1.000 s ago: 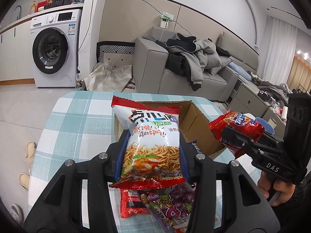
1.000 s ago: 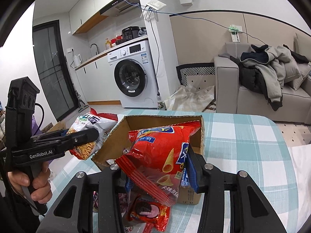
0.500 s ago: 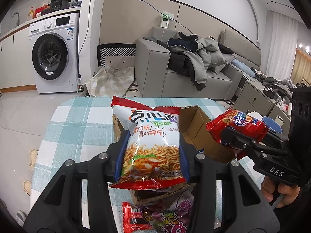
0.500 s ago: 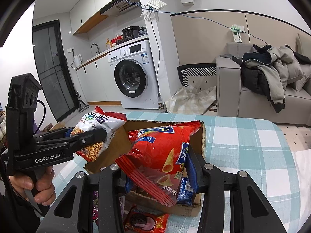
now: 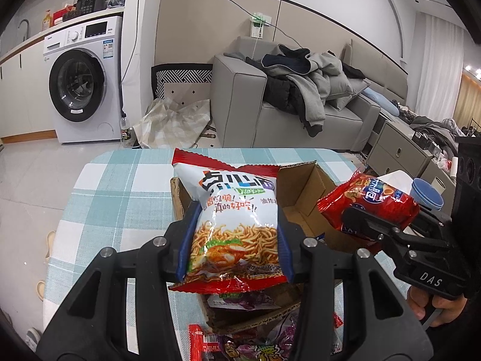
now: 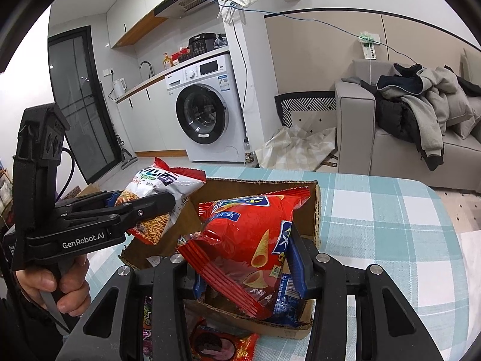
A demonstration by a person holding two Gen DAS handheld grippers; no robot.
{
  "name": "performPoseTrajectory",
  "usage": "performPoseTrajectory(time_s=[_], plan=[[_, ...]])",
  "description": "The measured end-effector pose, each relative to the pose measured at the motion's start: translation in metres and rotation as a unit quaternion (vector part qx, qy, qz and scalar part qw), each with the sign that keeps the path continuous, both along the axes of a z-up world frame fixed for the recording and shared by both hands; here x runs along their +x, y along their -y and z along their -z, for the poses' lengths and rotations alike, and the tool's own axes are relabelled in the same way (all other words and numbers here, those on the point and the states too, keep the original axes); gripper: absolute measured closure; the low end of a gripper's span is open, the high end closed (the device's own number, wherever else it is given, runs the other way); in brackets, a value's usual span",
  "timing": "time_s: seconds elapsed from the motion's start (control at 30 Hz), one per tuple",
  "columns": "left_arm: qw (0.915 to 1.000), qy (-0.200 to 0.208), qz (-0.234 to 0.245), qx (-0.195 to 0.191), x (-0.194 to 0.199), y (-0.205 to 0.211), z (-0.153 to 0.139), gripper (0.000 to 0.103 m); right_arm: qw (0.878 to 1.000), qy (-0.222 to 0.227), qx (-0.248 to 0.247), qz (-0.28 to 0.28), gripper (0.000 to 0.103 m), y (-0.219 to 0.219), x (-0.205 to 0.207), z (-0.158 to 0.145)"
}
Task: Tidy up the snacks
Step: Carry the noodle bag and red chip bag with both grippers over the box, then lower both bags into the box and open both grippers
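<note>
Holding two bags over the box at this point. Left gripper point(image 5: 234, 234) was clamped on a white-and-red foil bag of fried noodle sticks point(image 5: 234, 219), blue pads squeezing its sides, jaws only narrowly apart. Right gripper point(image 6: 249, 270) was likewise closed on a red foil bag of cone-shaped corn snacks point(image 6: 255, 234), pinched low with one corner crumpled between the jaws.

Open brown cardboard box point(image 5: 303, 189) sat just ahead of and below both claws on the teal-and-white checked tablecloth point(image 5: 120, 198). My read: step in hand was dropping both bags in. To do it well, carry each bag past the near flap, lower until its bottom edge is inside the walls, release one at a time so they don't collide, and lay them flat rather than on end.

Box contents: a blue wrapped packet point(image 6: 285, 297) at the near right corner; the rest was hidden behind the bags. Under the claws, outside the box, lay a purple candy bag point(image 5: 261, 352) and a small red packet point(image 6: 222, 343), not yet sorted.
</note>
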State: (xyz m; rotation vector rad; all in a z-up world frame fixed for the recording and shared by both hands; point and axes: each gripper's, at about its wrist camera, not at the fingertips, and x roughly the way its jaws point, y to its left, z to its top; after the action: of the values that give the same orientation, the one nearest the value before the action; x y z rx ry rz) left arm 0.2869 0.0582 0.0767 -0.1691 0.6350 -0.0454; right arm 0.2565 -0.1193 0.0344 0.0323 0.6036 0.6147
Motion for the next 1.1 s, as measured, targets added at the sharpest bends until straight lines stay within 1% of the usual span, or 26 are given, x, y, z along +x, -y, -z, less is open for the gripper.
performPoseTrajectory(time_s=[0.4,0.7,0.87,1.1], plan=[[0.9997,-0.014,0.012,0.013,0.010,0.009,0.019,0.060,1.000,-0.013,-0.022,-0.012,0.059,-0.014,0.012,0.020],[0.9994,-0.026,0.019,0.010,0.019,0.009,0.035,0.060,0.999,-0.016,-0.045,-0.015,0.059,-0.021,0.018,0.029],[0.9994,-0.023,0.024,0.008,0.019,0.009,0.037,0.060,0.998,-0.009,-0.062,-0.016,0.059,-0.026,0.015,0.033],[0.9993,-0.025,0.025,0.009,0.020,0.009,0.039,0.060,0.998,-0.010,-0.064,-0.018,0.059,-0.025,0.014,0.033]])
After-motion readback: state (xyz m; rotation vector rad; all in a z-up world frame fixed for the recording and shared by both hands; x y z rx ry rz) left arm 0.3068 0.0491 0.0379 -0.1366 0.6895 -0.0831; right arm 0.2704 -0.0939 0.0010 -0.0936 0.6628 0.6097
